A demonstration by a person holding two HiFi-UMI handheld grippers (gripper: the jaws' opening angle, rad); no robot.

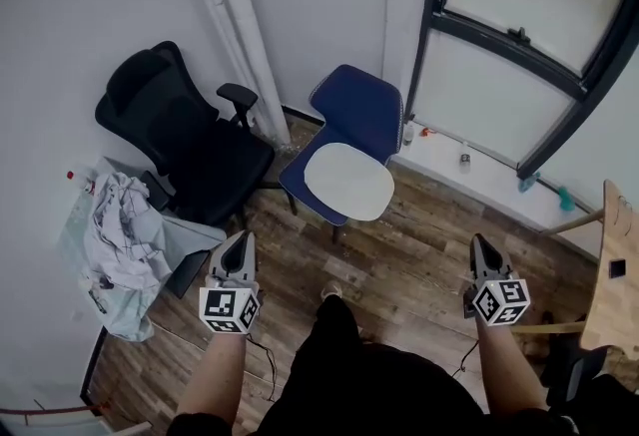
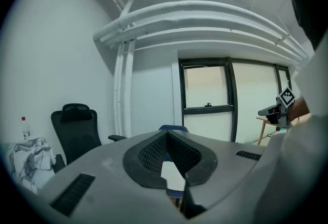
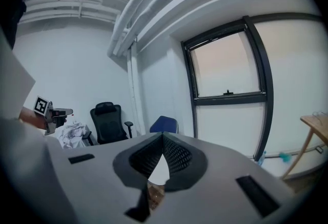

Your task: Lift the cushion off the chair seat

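Where the cushion lies: the pale oval cushion point(image 1: 348, 181) sits flat on the seat of the blue chair point(image 1: 359, 110). The chair's backrest rises behind it, toward the corner of the room.
Long axis: it runs across the seat, with the left end a little farther from the person than the right end.
Way from the fingers: the cushion is ahead of both grippers and between them, well apart from either.
Nearer hand: I judge the left gripper point(image 1: 243, 237) slightly nearer. The right gripper point(image 1: 481, 240) stands farther off to the side.
Fingers: both pairs are closed tip to tip and hold nothing. I reckon they must part before either can take an edge.
In the way: only bare wooden floor point(image 1: 409, 254) lies between the grippers and the seat's front edge.
Left of the chair: a black office chair point(image 1: 190, 140) stands just beside it, its armrest near the blue backrest. Farther left is a heap of white cloth point(image 1: 120, 229).
Right of the chair: a dark-framed window point(image 1: 519, 35) sits over a low sill with small bottles. A wooden counter point(image 1: 614, 244) stands at the far edge, near the right gripper.
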